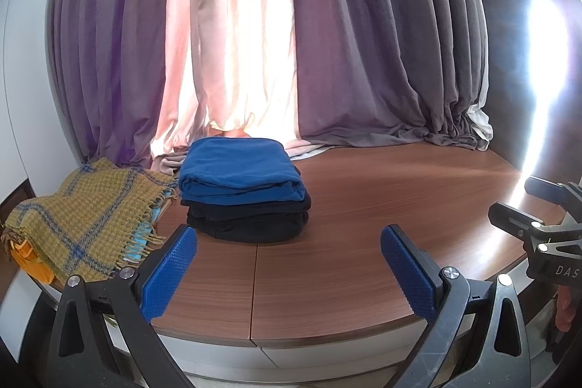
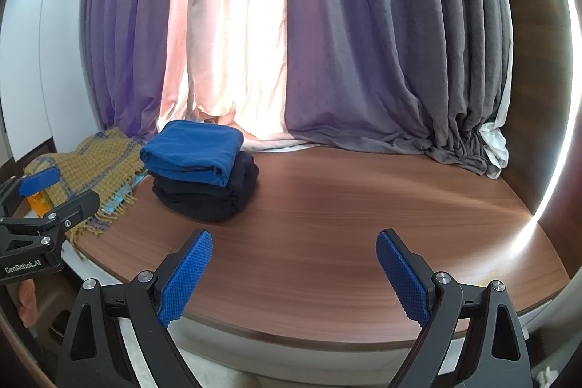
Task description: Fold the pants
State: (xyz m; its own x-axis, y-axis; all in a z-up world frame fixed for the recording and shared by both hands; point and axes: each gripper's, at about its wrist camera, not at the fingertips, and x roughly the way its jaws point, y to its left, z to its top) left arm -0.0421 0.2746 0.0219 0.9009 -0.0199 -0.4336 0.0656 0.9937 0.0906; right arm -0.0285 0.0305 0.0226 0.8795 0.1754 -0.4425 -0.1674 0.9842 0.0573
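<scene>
Two markings are legible: "GenRobot.AI" on the body of the left gripper (image 2: 54, 191) as seen from the right wrist view, and the partial letters "DAS" on the body of the right gripper (image 1: 523, 202) at the edge of the left wrist view.

Two grippers are present. In its own camera, the left gripper (image 1: 289, 264) has its blue textured pads spread wide with nothing between them. The right gripper (image 2: 294, 270) likewise stands wide open and empty. Both hover over the near edge of the wooden table (image 1: 363, 224), clear of the clothing.

One stack of folded garments sits on the table, toward its far left. It has a blue folded garment (image 1: 240, 170) on top and dark navy folded pants (image 1: 247, 217) beneath; the number of dark pieces cannot be determined. Touching the stack's left side lies one mustard plaid scarf (image 1: 80, 224) with a fringe, over pale blue and orange items that are mostly hidden. Behind the stack hang curtains (image 1: 363, 42), purple-grey with one pink backlit panel.
</scene>
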